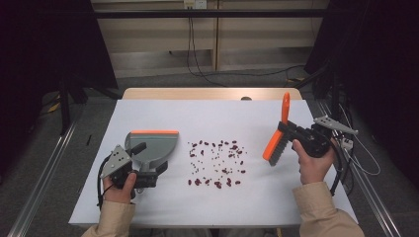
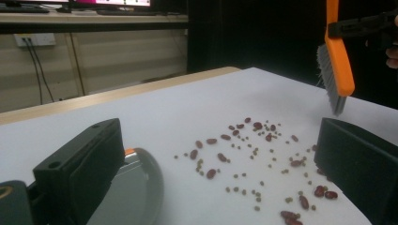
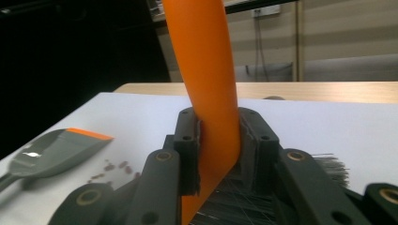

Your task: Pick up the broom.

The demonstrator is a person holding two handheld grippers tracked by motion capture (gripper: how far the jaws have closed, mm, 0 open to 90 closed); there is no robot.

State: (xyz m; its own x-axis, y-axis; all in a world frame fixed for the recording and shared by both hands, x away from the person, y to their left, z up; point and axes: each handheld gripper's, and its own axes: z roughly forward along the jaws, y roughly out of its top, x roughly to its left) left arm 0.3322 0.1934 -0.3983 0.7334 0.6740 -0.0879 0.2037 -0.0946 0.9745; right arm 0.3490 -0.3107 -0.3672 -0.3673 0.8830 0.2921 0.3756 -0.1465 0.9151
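White sheeting covers the table (image 1: 148, 207), with a strip of bare wood showing along the far edge and dark curtains on both sides of the room. Much of the dustpan's handle is hidden under the left gripper (image 1: 141, 175), so whether those jaws actually touch it cannot be made out; in the left gripper view the two black jaws stand wide apart, with the pan's grey rim low between them. The dustpan (image 1: 150, 145) lies left of centre, its orange lip on the far side. Scattered beans (image 1: 217, 163) cover the middle of the sheet, well clear of every edge, with bare room to their far side and near side. At the right, the right gripper (image 3: 218, 150) is clamped on the brush (image 1: 276, 140), jaws pressed on the orange handle; its bristles hang just above the sheet, right of the beans.
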